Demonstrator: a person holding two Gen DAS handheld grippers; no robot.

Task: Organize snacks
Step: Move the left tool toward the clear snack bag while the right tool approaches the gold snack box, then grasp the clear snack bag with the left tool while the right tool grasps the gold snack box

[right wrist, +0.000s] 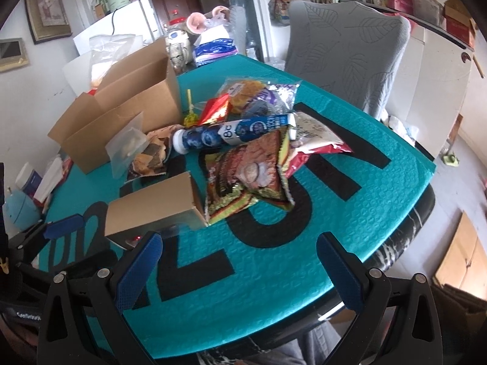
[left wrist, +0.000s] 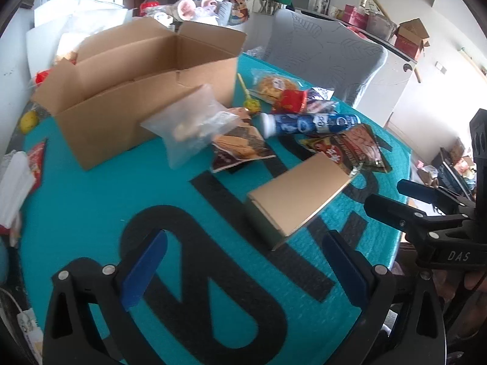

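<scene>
Cluttered home room: white walls, brown door at the back, green bags hung high, shelf of boxes along the right. Grey chair with an embossed leaf cover sits behind the table. Table is covered in teal bubble-textured sheet with big black letters; a dark marbled edge shows at the near right.

Open brown cardboard box stands at the left rear, flaps up, inside mostly hidden from both views. Snack pile sits just right of it, mid-table: clear crinkly plastic bag leaning on the box front, blue cylindrical tube with white cap lying across the pile, glossy red-brown foil packet, biscuit packet, yellow lollipop, red wrapper. Labels too blurred to read. Small plain kraft carton lies nearest, touching the foil packet corner.

Left gripper hovers over the sheet, blue-padded fingers spread wide, holding nothing. Right gripper likewise, fingers apart and empty, near the carton; in the left view it's cut off at the frame edge. Left table edge has white papers, partly cropped.
</scene>
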